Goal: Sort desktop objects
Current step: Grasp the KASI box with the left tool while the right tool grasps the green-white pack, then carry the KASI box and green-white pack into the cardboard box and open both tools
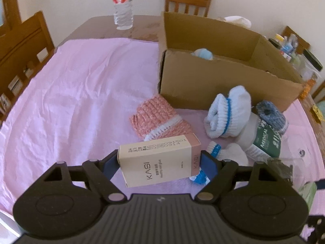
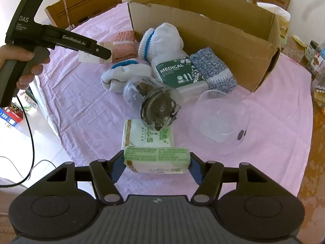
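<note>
Left wrist view: the left gripper, at lower centre, is clamping a beige KASI carton between its blue pads, its jaws set moderately wide around the carton, which is tilting above the pink cloth. Beyond it are lying one pink knitted sock roll, two white socks with blue bands and one blue-grey knitted roll, all near one open cardboard box at upper right; one water bottle is standing at upper centre. Right wrist view: the right gripper, at lower centre, is squeezing a green-and-white tissue pack, its jaws narrowed onto the pack's near end. Past it are lying one jar with dark contents, one MEDICAL cotton-swab container and one clear glass bowl. A hand is gripping the other tool at upper left.
</note>
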